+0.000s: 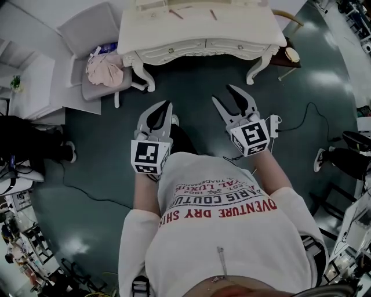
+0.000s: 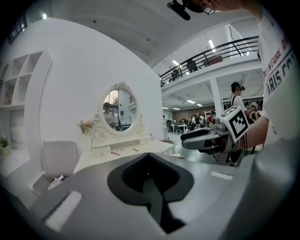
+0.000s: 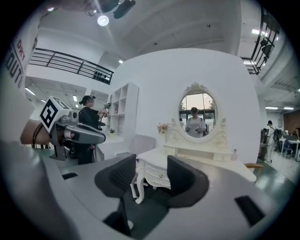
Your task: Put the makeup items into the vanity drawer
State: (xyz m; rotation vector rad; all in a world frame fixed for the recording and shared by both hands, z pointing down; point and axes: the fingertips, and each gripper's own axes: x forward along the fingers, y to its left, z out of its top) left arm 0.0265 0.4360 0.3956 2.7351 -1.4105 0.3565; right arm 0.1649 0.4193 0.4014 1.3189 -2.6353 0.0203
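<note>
The white vanity [image 1: 197, 29] stands ahead of me across the dark floor, its two front drawers [image 1: 206, 49] closed. Thin makeup pencils [image 1: 175, 14] lie on its top, and they also show as small sticks [image 2: 115, 153] below the oval mirror [image 2: 119, 110] in the left gripper view. My left gripper [image 1: 164, 109] hangs in the air well short of the vanity, jaws together and empty [image 2: 149, 157]. My right gripper [image 1: 222, 93] is beside it with its jaws apart and nothing between them [image 3: 149, 174]. Through that gap I see the vanity's drawer front [image 3: 157, 174].
A grey chair [image 1: 95, 35] with a pink cloth [image 1: 104, 71] stands left of the vanity, beside white shelving [image 1: 26, 87]. A wooden stool [image 1: 290, 55] sits at the vanity's right. Cables [image 1: 301, 119] cross the floor. Other people's feet [image 1: 66, 152] show at both edges.
</note>
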